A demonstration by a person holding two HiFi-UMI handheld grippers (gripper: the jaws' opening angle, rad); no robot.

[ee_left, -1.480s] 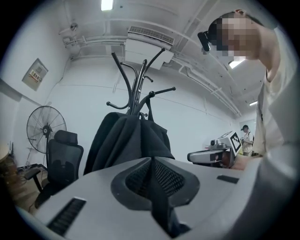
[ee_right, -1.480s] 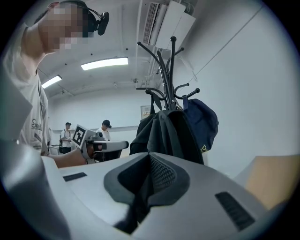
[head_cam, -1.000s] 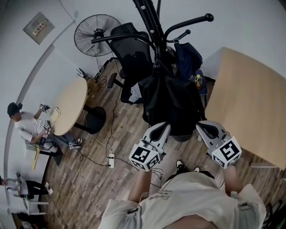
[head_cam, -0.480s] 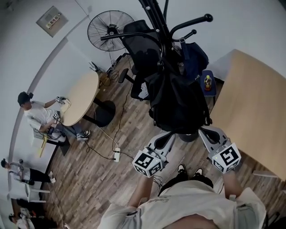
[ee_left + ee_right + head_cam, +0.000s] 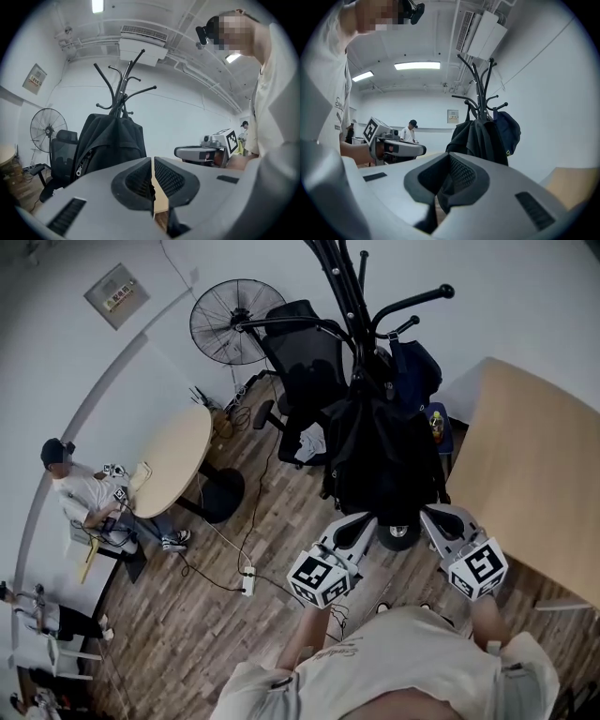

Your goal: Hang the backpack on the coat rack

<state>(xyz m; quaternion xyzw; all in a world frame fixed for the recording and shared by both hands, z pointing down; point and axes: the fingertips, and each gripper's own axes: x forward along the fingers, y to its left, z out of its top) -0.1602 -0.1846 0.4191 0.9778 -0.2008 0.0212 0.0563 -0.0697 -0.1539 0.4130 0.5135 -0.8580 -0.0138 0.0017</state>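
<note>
Beyond the left gripper and right gripper, the backpack hangs untouched.

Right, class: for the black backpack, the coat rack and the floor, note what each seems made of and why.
Backpack: soft woven fabric, probably nylon, matt black; it sags in folds and has a zip.
Coat rack: likely painted metal tube, smooth black; thin curved arms ending in ball tips.
Floor: wood or wood-look laminate; plank seams and grain streaks show.
</note>
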